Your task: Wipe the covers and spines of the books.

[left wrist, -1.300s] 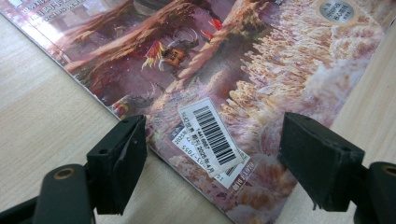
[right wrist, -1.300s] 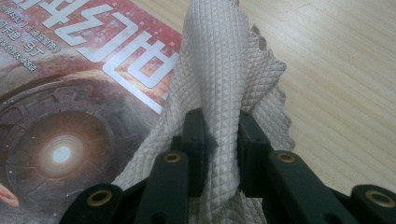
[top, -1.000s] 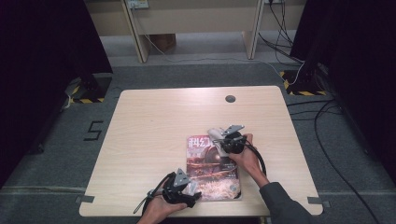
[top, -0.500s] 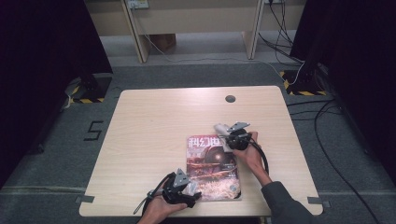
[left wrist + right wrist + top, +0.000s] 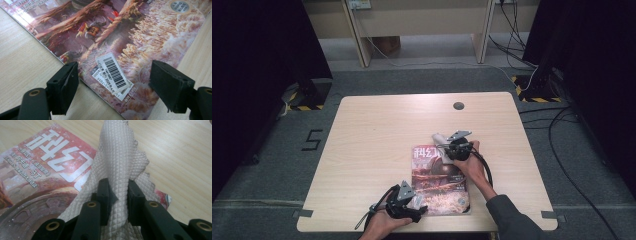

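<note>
Wood-grain table [image 5: 377, 150], high view: your right gripper [image 5: 443, 145] has shifted slightly along the magazine [image 5: 439, 192] top edge, lower centre. Left gripper view: left gripper [image 5: 113, 86] spread, straddling the cover's corner, unclamped. Right gripper view: jaws clenched on the cloth [image 5: 120, 165]; wiping appears under way.

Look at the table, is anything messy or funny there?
A little. The magazine lies slightly crooked to the table edge. The right claw pinches a bunched-up beige cloth over its top corner. The barcode sticker sits slanted. Nothing looks spilled or torn.
</note>
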